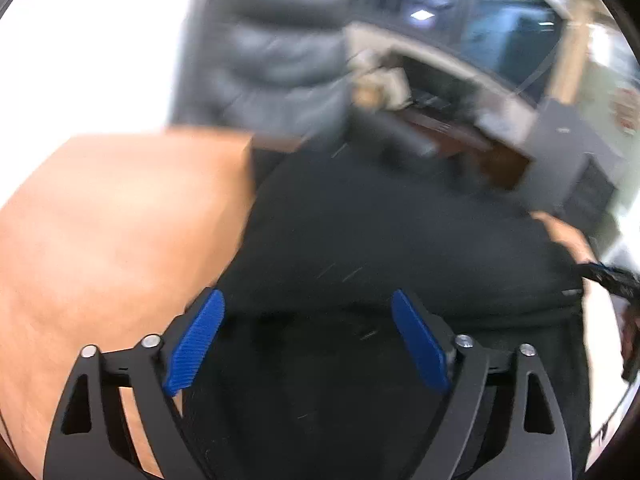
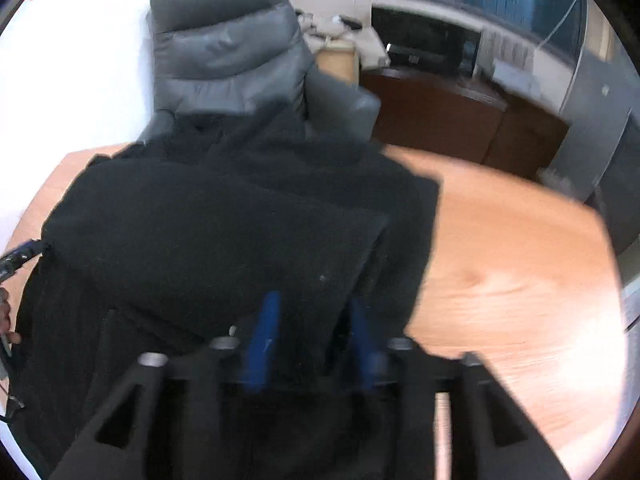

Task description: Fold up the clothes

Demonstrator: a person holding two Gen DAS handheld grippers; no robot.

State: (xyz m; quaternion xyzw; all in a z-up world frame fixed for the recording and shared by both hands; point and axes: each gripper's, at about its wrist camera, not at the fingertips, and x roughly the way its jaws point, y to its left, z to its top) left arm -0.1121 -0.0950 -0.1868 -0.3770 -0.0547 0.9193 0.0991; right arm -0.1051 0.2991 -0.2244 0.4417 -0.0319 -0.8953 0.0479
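A black garment (image 2: 224,232) lies bunched on the wooden table (image 2: 512,272) in front of a gray padded chair (image 2: 228,60), the left gripper (image 1: 308,340) hangs over it with its blue fingers (image 1: 198,344) wide apart, and the right gripper (image 2: 316,340) has fingers apart with black cloth between them.

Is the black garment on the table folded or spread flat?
Partly folded: the black garment lies in overlapping layers with stepped edges on the wooden table, not yet a compact stack.
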